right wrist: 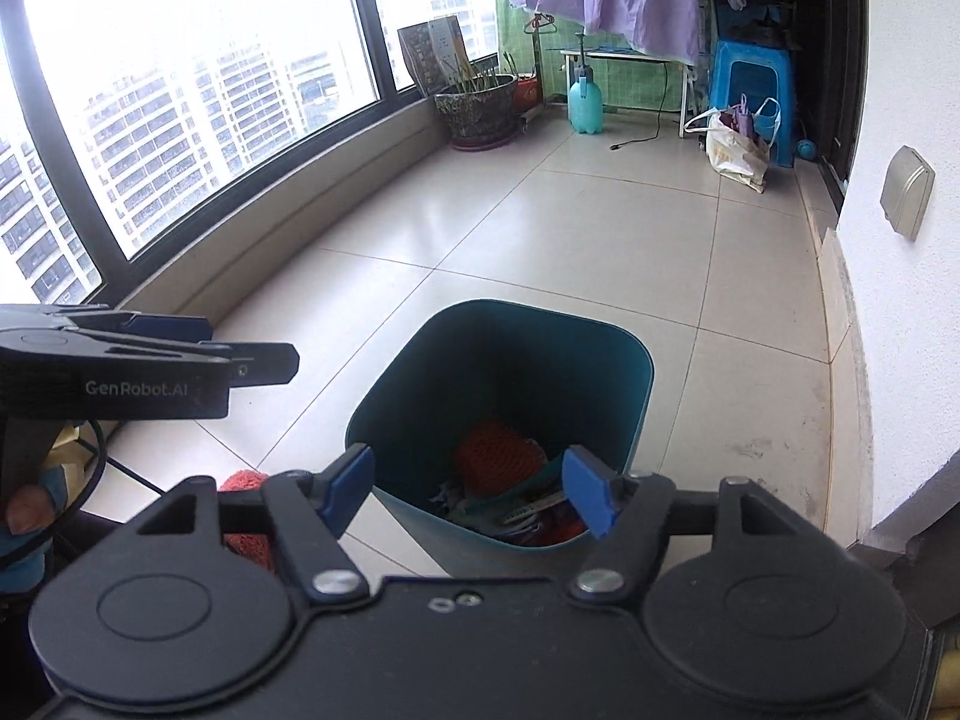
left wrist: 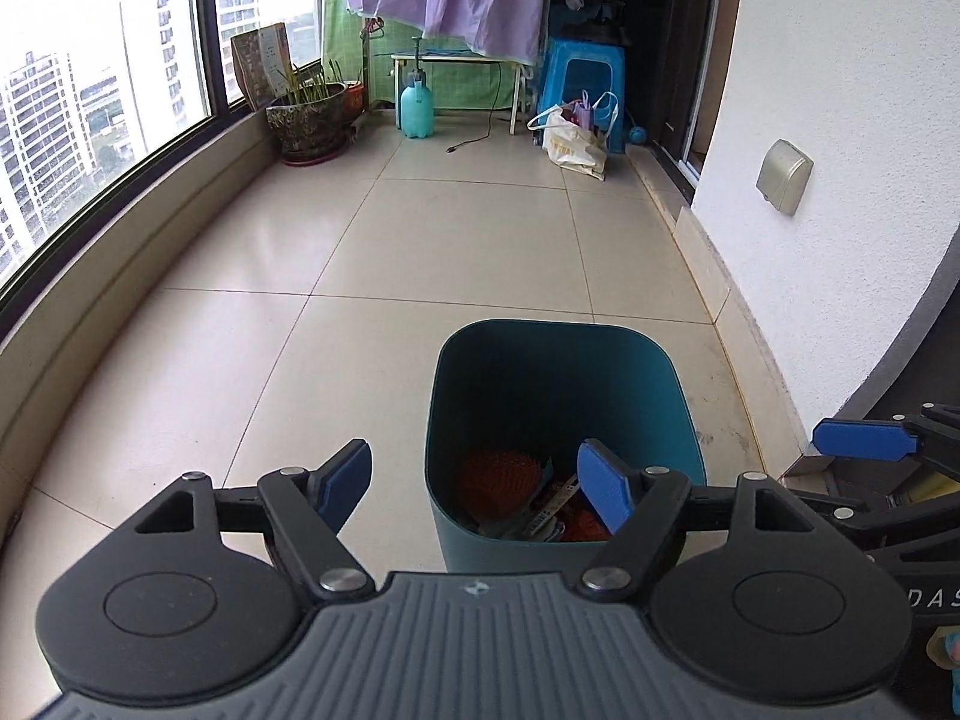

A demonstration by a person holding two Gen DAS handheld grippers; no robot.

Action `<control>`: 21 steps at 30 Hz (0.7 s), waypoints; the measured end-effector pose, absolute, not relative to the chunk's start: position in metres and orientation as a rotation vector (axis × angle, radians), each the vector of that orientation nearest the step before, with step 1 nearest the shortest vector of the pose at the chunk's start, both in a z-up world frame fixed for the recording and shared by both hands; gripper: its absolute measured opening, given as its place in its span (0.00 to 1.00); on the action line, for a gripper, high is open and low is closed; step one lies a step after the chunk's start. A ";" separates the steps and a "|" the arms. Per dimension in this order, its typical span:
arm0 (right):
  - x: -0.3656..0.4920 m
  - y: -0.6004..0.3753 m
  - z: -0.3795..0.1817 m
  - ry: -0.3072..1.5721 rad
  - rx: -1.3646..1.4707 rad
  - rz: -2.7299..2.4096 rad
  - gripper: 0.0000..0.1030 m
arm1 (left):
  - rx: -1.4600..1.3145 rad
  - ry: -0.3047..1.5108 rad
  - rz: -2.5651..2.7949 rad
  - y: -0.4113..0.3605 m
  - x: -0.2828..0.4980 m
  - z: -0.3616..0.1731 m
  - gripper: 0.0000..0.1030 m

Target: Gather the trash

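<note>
A teal trash bin point(left wrist: 558, 384) stands on the tiled balcony floor, also in the right wrist view point(right wrist: 504, 360). Inside lie an orange mesh net point(left wrist: 498, 480) point(right wrist: 495, 456) and wrappers point(right wrist: 516, 516). My left gripper point(left wrist: 477, 489) is open and empty, held above the bin's near rim; it shows from the side in the right wrist view point(right wrist: 240, 354). My right gripper point(right wrist: 468, 489) is open and empty above the bin's near rim; one of its fingers point(left wrist: 864, 441) shows at the right of the left wrist view. Another orange mesh piece point(right wrist: 243, 480) lies on the floor left of the bin.
A curved window ledge point(left wrist: 120, 276) runs along the left. A white wall point(left wrist: 840, 180) with a socket cover point(left wrist: 783, 177) is on the right. At the far end stand a plant pot point(left wrist: 309, 120), teal sprayer point(left wrist: 417, 108), blue stool point(left wrist: 585, 84) and bag point(left wrist: 573, 144).
</note>
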State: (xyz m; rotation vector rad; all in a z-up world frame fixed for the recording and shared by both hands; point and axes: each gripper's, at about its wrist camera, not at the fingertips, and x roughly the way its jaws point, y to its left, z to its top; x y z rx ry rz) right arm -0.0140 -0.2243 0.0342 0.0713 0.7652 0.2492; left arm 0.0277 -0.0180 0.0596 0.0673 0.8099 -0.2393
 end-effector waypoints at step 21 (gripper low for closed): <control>-0.040 -0.226 0.021 0.505 0.086 0.066 1.00 | 0.087 0.741 -0.260 -0.011 -0.002 0.042 0.78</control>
